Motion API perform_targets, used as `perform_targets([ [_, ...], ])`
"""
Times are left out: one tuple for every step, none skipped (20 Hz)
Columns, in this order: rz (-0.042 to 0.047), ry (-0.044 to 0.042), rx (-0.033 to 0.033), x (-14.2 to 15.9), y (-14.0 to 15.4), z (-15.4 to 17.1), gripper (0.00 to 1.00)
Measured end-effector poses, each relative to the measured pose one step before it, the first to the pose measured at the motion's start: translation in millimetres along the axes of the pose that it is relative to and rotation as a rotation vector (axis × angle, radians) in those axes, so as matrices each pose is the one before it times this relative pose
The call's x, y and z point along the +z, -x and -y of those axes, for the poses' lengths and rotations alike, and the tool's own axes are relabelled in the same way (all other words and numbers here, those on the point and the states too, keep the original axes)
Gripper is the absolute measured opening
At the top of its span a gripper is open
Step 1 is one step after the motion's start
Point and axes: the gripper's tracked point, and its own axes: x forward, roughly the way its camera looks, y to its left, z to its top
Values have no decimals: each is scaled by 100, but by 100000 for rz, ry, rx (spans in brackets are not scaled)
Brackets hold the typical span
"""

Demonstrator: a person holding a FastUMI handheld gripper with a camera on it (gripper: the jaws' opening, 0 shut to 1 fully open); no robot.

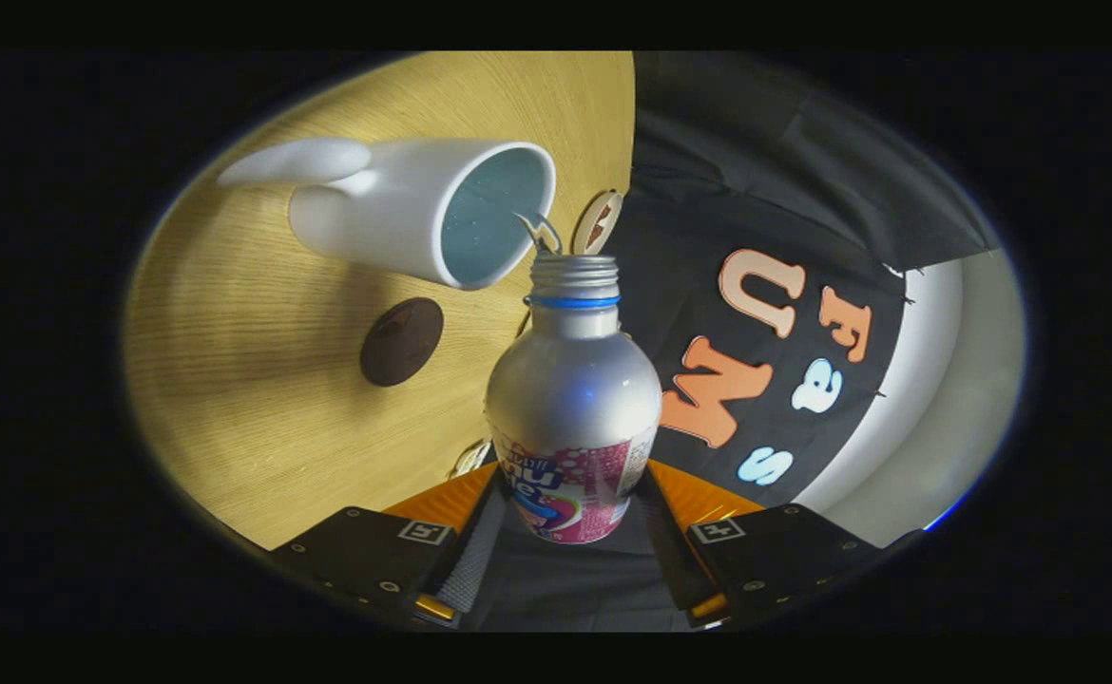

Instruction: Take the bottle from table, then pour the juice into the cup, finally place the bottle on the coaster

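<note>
The camera rides on the gripper (570,518), rolled sideways, looking forward along its fingers, very near the bottle (572,408) they clamp, with the table (261,418) beyond.

Light wood-grain counter (261,427), warmly lit, with soft shadows across it. Past its edge hangs the booth's black cloth wall (756,161), creased. A pale curved surface (936,380) shows beyond the cloth.

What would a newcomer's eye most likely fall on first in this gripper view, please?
Probably the silver bottle, clamped between the fingers of the tongs, its open neck tipped toward the white cup just beyond it. The cup stands on the wooden table, its pale blue inside facing the bottle's mouth. Beside the bottle, nearer than the cup, a dark round coaster lies on the table.
</note>
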Motion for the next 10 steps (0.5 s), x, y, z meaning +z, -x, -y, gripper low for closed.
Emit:
perform_targets([
  [-38,226,-219,-40,105,93,76],
  [-384,-66,-486,-114,-247,214,76],
  [-225,60,392,-90,42,-76,76],
  [-103,389,-7,103,-97,-76,76],
  [251,866,-45,55,93,-36,76],
  [-34,799,-236,19,-44,201,76],
  [62,601,214,29,157,8,76],
  [-119,580,209,-114,-167,94,76],
  [-248,494,83,-134,14,52,76],
  [-227,434,58,-55,93,-3,76],
])
